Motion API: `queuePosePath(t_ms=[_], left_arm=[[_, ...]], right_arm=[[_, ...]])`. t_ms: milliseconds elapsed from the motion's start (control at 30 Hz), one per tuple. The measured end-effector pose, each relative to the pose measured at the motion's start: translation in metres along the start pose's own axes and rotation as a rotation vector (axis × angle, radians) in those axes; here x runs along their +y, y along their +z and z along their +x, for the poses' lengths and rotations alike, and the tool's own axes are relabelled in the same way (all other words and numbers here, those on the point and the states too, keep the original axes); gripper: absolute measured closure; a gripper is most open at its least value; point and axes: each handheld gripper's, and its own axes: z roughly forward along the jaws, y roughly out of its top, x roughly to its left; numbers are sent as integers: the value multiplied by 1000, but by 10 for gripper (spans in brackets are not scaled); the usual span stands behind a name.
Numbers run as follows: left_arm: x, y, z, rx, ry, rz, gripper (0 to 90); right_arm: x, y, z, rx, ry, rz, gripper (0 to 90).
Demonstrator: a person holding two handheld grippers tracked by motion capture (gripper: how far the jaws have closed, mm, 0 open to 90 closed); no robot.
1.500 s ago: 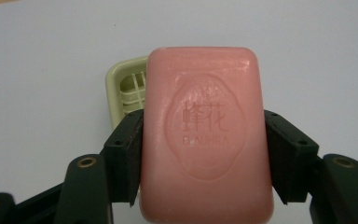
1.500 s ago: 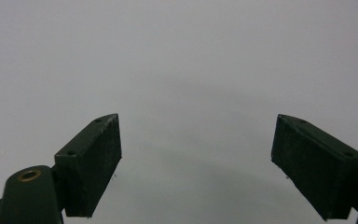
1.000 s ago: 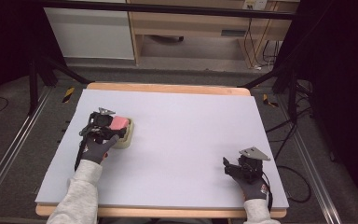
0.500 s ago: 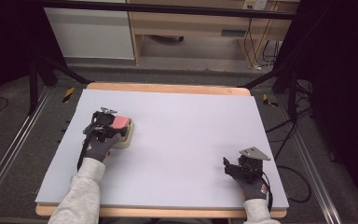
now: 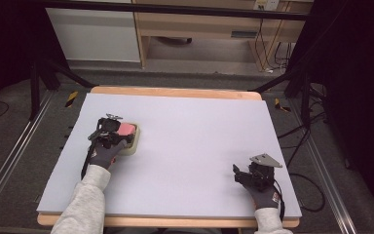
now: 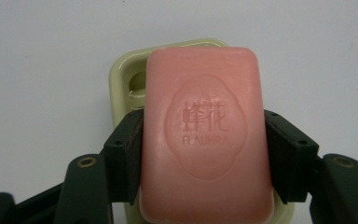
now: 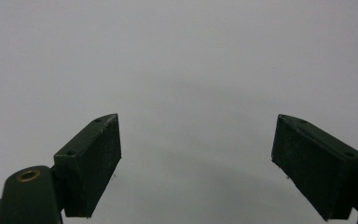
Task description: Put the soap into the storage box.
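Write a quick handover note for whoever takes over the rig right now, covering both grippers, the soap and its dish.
Left gripper: shut on the pink soap bar, held over the pale green soap dish at the table's left.
Right gripper: open, holding nothing, near the table's front right corner.
Done: soap gripped at the dish.
Left: whether it is going in or coming out cannot be told, so check before moving or releasing.

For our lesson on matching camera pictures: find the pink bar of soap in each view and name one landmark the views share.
High view: the soap sits left of centre, over the pale dish, at the left gripper.
Left gripper view: the soap is at centre, clamped between the two black jaws, the dish behind it.
Right gripper view: the soap is not in this picture.
Shared landmark: the white table top.
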Motion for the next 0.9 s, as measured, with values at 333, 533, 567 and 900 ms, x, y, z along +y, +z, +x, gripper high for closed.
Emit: queuePosePath(t_ms=[333,533,567,900], left_arm=[[-2,6,-2,4,4,10,373],[-3,8,-1,4,3,17,372],[-3,8,-1,5,2,18,372],[-4,10,0,-2,-11,18,372]], right_arm=[[0,0,0,-2,1,1,157],[0,0,0,0,0,0,157],[0,0,0,-1,-1,-1,157],[0,0,0,0,-2,-2,155]])
